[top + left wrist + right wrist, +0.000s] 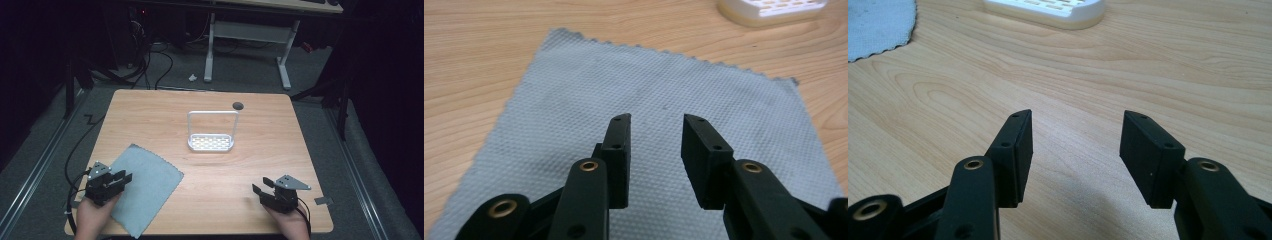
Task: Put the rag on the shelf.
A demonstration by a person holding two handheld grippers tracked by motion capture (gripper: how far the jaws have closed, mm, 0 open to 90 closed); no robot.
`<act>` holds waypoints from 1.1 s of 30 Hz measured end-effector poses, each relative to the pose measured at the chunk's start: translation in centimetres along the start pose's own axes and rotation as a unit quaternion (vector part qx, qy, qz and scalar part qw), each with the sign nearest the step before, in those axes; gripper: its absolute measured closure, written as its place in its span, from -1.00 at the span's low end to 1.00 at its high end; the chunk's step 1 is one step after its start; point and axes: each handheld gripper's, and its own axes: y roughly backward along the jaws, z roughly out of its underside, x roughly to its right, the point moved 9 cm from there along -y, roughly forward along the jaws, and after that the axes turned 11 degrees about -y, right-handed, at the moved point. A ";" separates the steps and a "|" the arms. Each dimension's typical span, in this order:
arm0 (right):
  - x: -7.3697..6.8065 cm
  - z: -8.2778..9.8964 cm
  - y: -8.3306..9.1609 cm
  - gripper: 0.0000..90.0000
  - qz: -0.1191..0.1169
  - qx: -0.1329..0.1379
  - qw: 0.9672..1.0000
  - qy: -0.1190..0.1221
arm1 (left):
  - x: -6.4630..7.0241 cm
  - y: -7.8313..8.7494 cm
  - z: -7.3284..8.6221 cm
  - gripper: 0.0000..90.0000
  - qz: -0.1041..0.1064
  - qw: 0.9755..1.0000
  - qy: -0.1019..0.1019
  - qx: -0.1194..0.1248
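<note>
The cloth (pixel 145 187) looks soft, thin and floppy; pinch a corner. The left tool (pixel 655 125) and right tool (pixel 1075 122) are both wide and hold nothing.

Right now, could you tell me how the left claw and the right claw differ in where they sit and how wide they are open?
The left claw sits over the grey cloth at the table's near left; the right claw sits over bare wooden table at the near right. In the gripper views the left claw's jaws stand closer together than the right's. Both are open, empty, hand-held, and angled toward the white rack.
</note>
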 end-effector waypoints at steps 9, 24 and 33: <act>0.1 0.0 0.0 0.06 -0.007 0.000 1.000 0.003 | 0.5 -0.4 0.2 0.45 0.008 1.000 -0.009 -0.006; -1.2 -0.6 -1.0 0.06 -0.033 0.000 0.999 0.013 | 3.0 0.9 1.0 1.00 0.025 0.995 -0.089 -0.048; -2.4 -1.6 -2.3 0.06 -0.054 -0.001 0.998 0.023 | 4.8 1.0 3.5 1.00 0.037 0.988 -0.104 -0.108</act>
